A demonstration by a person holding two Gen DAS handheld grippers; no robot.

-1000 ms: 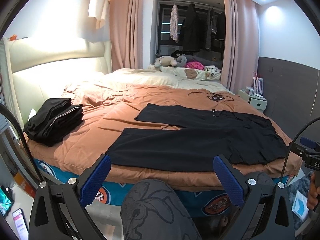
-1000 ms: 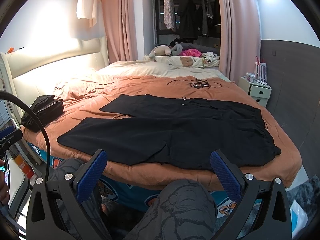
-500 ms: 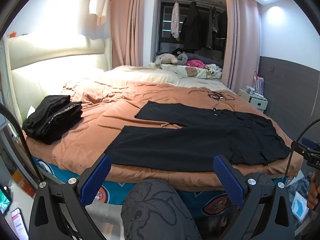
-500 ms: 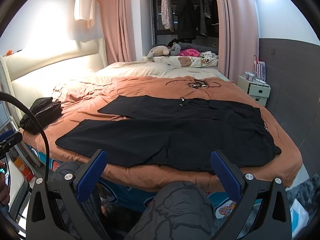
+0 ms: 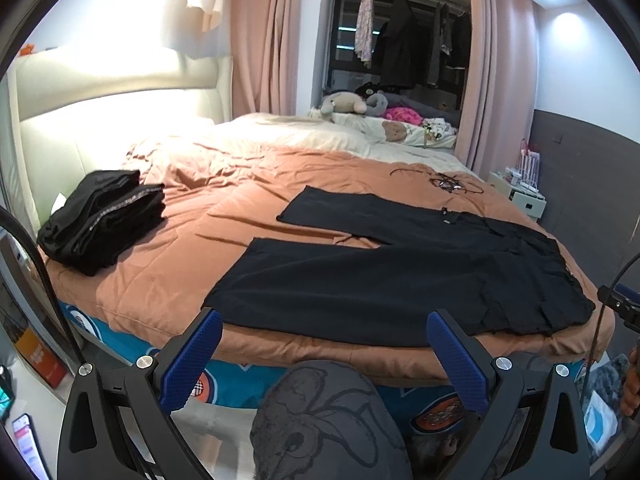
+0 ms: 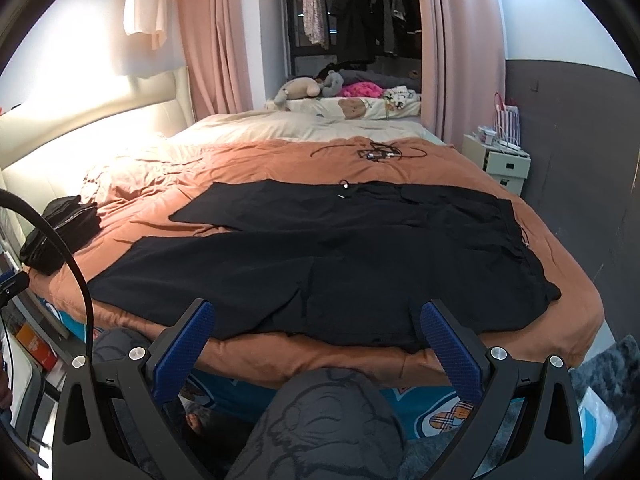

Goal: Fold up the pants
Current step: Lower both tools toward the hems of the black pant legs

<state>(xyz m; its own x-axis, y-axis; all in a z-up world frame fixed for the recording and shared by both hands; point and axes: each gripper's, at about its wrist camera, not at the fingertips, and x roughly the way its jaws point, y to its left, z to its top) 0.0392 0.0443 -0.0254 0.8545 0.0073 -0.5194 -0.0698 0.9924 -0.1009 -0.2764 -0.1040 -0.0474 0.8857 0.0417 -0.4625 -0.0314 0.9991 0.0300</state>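
A: Nearest stuff first?
B: Left claw (image 5: 324, 354) spread wide, nothing in it. Right claw (image 6: 316, 342) same, wide and empty. Both hang just off the near edge of the bed, above the person's knee (image 5: 320, 412) in grey printed fabric.

A: Bed?
B: Big bed, rust-orange blanket (image 5: 240, 204), rumpled toward the headboard side. Teal cartoon-print sheet (image 6: 432, 412) shows under the blanket along the near edge.

A: Pants?
B: Black pants (image 6: 360, 256) lying flat on the blanket, unfolded, near edge of the bed. Legs point left and lie slightly apart, waist to the right. Near leg runs along the bed edge just in front of both claws.

A: Anything else on the bed?
B: Stack of folded dark clothes (image 5: 104, 220) at the left corner, well apart from the pants. Black cables (image 6: 372, 154) past the pants, mid-bed. Cream bedding (image 6: 304, 128) beyond that.

A: Room?
B: Padded cream headboard (image 5: 100, 120) on the left wall. Stuffed toys (image 5: 352, 102) on a ledge at the far end, pink curtains (image 6: 216, 40) either side, dark clothes hanging (image 6: 352, 12) behind. White nightstand (image 6: 504, 162) on the right by a grey wall panel. Ceiling spot lit, top right.
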